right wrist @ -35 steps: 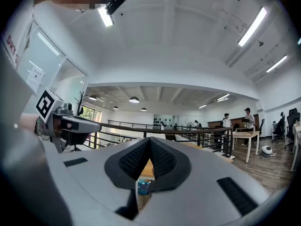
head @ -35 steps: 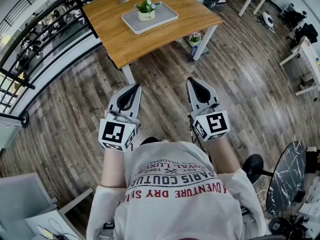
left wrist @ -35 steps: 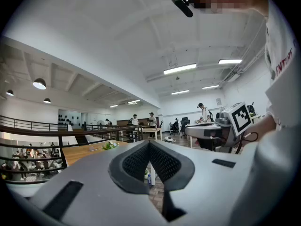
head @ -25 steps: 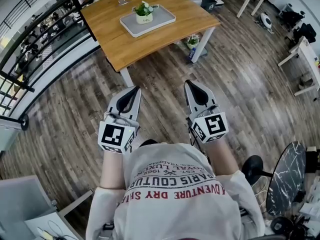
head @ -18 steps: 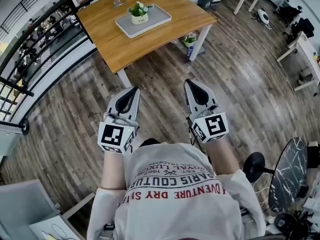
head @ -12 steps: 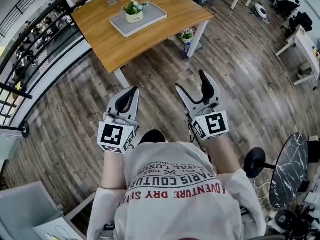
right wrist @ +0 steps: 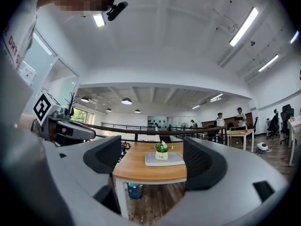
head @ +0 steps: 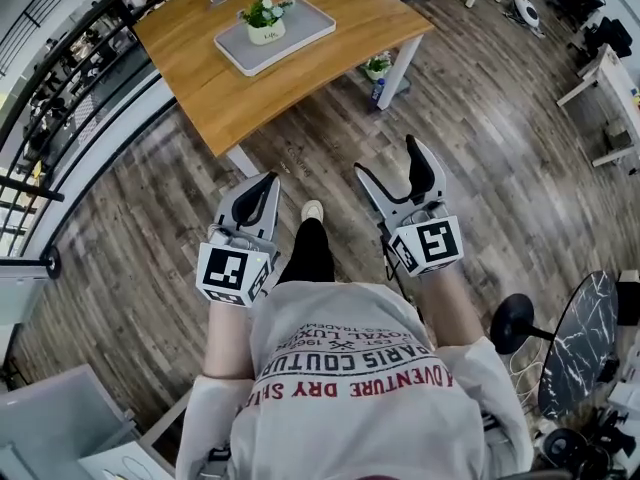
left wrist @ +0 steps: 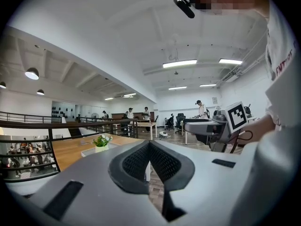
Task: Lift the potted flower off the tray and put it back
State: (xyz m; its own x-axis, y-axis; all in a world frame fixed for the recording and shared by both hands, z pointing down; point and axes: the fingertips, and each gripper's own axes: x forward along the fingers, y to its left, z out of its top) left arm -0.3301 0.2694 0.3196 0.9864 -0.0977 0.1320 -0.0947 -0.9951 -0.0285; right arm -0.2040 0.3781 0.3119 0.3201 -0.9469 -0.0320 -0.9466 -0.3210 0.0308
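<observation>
A small potted flower (head: 263, 23) in a cream pot stands on a grey tray (head: 300, 38) on a wooden table (head: 220, 83), far ahead of both grippers. It also shows as the potted flower (right wrist: 162, 151) on the tray (right wrist: 174, 162) in the right gripper view, and as the small potted flower (left wrist: 101, 142) in the left gripper view. My left gripper (head: 259, 191) is shut and empty, held at waist height over the floor. My right gripper (head: 393, 164) is opening, with nothing between its jaws.
A black railing (head: 60, 88) runs along the table's far left. A small plant and a bottle (head: 378, 73) sit on the floor by the white table leg. A round marble table (head: 575, 343) is at the right. People stand by distant desks (right wrist: 240, 121).
The right gripper's jaws went from shut to wide apart. The person stepped forward, a shoe now shows between the grippers, and the table has shifted left in view.
</observation>
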